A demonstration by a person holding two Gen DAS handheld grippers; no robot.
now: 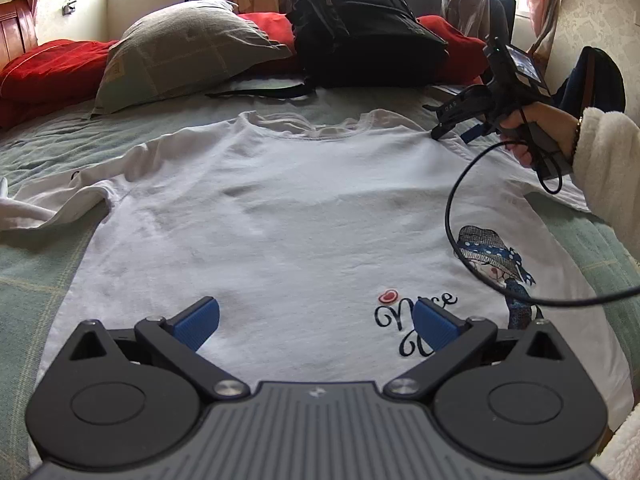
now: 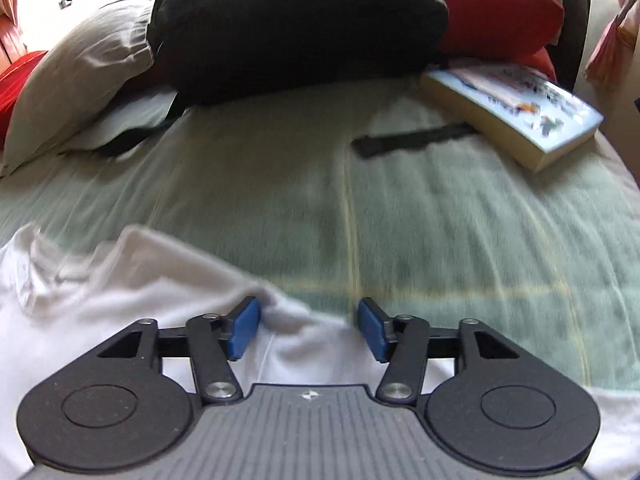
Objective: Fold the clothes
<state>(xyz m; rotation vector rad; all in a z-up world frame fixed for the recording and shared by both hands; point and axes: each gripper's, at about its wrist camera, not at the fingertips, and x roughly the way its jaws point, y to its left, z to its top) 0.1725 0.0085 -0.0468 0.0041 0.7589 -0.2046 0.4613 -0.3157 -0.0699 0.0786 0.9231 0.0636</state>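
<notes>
You are working in a home bedroom: a bed (image 1: 48,280) is carrying pillows (image 1: 188,52), with curtains (image 1: 540,4) framing the window.

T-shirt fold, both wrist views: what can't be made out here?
- T-shirt hem: left wrist view, hidden behind the left hand-held gripper.
- Its right sleeve: cut off by a fleece sleeve.
- Book cover: right wrist view, blurred.
- Right hand-held gripper: shoulder fabric contact unclear.

One white T-shirt (image 1: 280,216), two tongs (image 1: 316,322) (image 2: 308,328), one backpack (image 1: 360,28), one book (image 2: 516,112)
</notes>
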